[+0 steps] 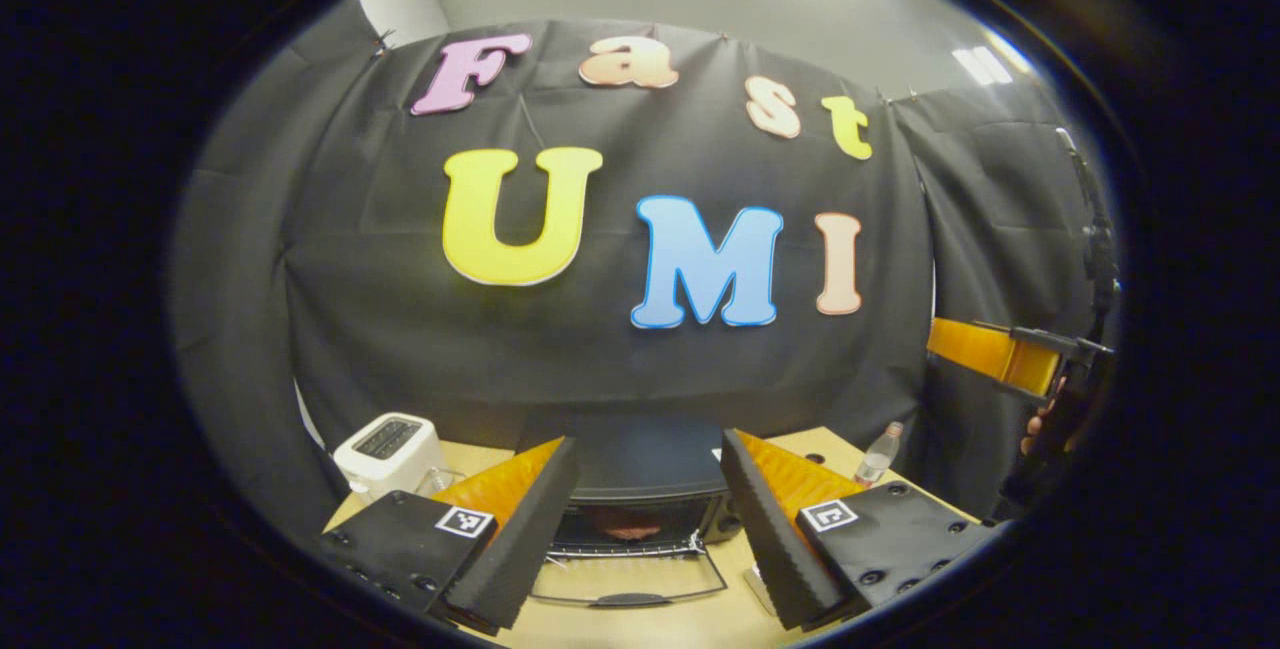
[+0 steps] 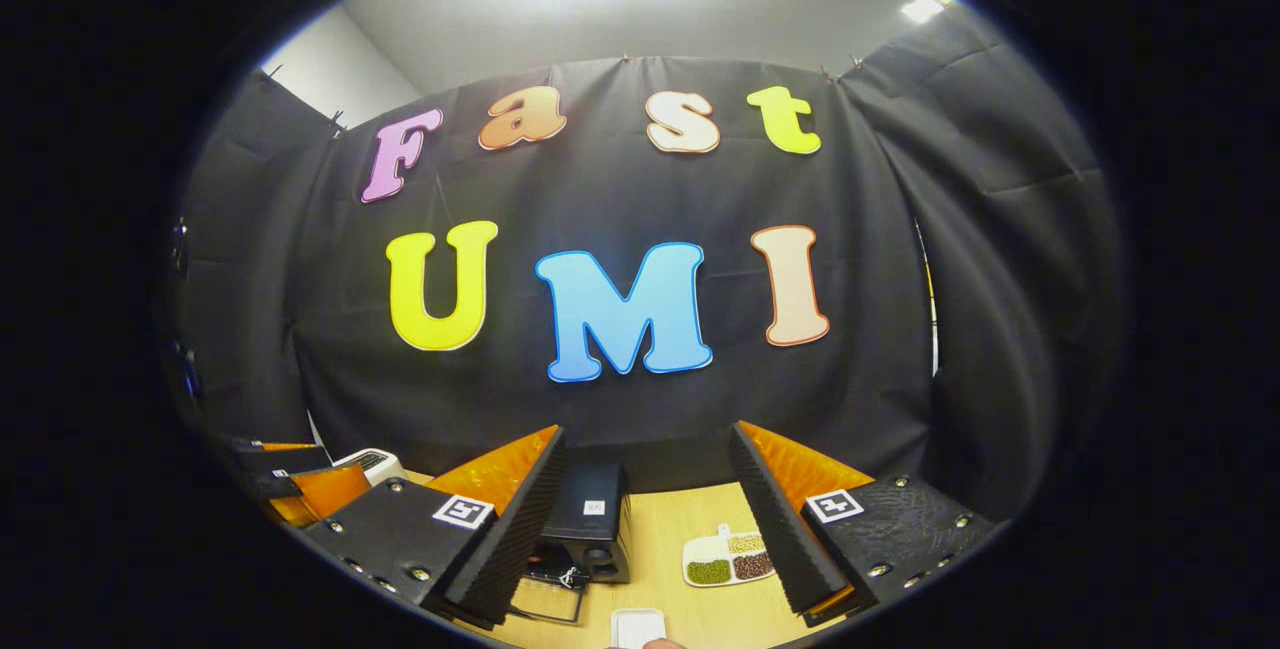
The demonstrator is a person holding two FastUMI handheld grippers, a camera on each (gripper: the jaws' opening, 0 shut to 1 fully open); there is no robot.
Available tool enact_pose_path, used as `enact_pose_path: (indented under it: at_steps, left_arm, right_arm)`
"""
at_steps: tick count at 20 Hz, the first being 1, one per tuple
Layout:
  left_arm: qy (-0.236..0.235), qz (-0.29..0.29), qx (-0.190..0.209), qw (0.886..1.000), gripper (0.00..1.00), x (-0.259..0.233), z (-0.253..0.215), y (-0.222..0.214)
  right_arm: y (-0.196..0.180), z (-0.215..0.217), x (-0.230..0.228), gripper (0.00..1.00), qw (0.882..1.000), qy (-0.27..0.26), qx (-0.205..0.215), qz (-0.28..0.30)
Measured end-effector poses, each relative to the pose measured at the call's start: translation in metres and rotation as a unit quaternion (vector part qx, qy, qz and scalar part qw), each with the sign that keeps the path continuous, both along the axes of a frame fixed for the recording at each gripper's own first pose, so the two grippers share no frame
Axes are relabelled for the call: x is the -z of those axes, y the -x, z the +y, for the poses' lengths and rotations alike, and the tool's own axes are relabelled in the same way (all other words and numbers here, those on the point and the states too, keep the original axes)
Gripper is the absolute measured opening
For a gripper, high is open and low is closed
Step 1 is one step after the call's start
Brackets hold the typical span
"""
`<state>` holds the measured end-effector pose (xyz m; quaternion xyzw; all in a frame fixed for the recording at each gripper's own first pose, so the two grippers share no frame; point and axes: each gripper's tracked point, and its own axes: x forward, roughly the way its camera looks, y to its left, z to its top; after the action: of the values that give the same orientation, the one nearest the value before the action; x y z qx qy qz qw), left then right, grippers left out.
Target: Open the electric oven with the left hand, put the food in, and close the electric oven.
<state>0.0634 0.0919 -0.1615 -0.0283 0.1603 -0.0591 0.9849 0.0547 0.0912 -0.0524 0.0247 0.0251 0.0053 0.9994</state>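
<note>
The electric oven [image 1: 640,489], dark-bodied, is seen standing on the wooden counter [image 1: 640,619] with its glass door [image 1: 625,584] folded down flat toward the camera, handle [image 1: 625,600] at the near edge. A wire rack [image 1: 625,549] is seen at the mouth. A reddish food item [image 1: 630,532] is seen inside. In the right gripper view the oven [image 2: 590,519] is seen from its control side.

No readable text; square coded tags sit on both grippers, unreadable.
</note>
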Motion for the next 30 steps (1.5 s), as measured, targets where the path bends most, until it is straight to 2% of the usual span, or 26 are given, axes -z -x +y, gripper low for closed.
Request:
enact_pose_path:
  at_steps: [5,6,7,9,13,14,15,17,18,19,20,21,23,25,27,29,30]
  left_arm:
    - [-0.012,0.067,-0.016,0.998,0.92,0.065,0.005,0.010]
    - [-0.013,0.081,-0.018,0.996,1.00,0.078,0.005,0.015]
    - [-0.017,0.096,-0.019,0.995,0.96,0.095,0.002,0.022]
    - [-0.035,0.125,-0.025,0.991,1.00,0.126,0.009,0.033]
    - [-0.037,0.178,-0.025,0.983,0.98,0.180,0.010,0.050]
    - [-0.044,0.191,-0.024,0.980,0.96,0.193,0.011,0.055]
    - [-0.047,0.209,-0.022,0.976,1.00,0.207,0.009,0.060]
    - [-0.048,0.241,-0.014,0.969,1.00,0.233,0.002,0.072]
    - [-0.048,0.256,-0.011,0.965,0.96,0.245,-0.001,0.077]
    - [-0.049,0.271,-0.010,0.961,0.96,0.257,-0.003,0.082]
    - [-0.051,0.289,-0.011,0.956,1.00,0.269,-0.002,0.086]
    - [-0.052,0.306,-0.012,0.951,0.96,0.282,-0.001,0.091]
    - [-0.059,0.335,-0.014,0.940,0.96,0.302,0.001,0.095]
    - [-0.079,0.346,-0.011,0.935,1.00,0.313,0.003,0.093]
    - [-0.086,0.357,0.002,0.930,0.92,0.323,-0.002,0.091]
    - [-0.083,0.377,0.009,0.922,0.92,0.335,-0.008,0.093]
    - [-0.082,0.388,0.007,0.918,0.96,0.343,-0.009,0.094]
  right_arm:
    - [-0.005,-0.014,0.005,0.98,1.000,-0.016,0.006,0.010]
    - [-0.005,-0.017,0.006,0.98,1.000,-0.018,0.009,0.009]
    - [-0.005,-0.020,0.006,0.98,1.000,-0.020,0.011,0.010]
    - [-0.006,-0.022,0.010,0.98,0.999,-0.025,0.013,0.015]
    - [-0.005,-0.028,0.019,0.98,0.999,-0.038,0.012,0.024]
    - [-0.003,-0.031,0.020,0.98,0.999,-0.036,0.015,0.025]
    - [-0.001,-0.033,0.021,0.98,0.999,-0.034,0.016,0.026]
    - [0.001,-0.035,0.022,0.98,0.999,-0.033,0.018,0.028]
    - [0.002,-0.037,0.024,0.98,0.999,-0.030,0.018,0.030]
    - [0.001,-0.039,0.025,0.98,0.999,-0.028,0.019,0.032]
    - [0.003,-0.040,0.027,0.98,0.999,-0.026,0.019,0.035]
    - [0.004,-0.041,0.029,0.98,0.999,-0.025,0.018,0.036]
    - [0.005,-0.046,0.030,0.98,0.999,-0.019,0.021,0.038]
    - [0.006,-0.052,0.033,0.98,0.999,-0.015,0.025,0.042]
    - [0.006,-0.059,0.037,0.98,0.998,-0.013,0.031,0.048]
    - [0.007,-0.064,0.038,0.98,0.998,-0.015,0.036,0.050]
    - [0.006,-0.066,0.039,0.98,0.998,-0.016,0.039,0.050]
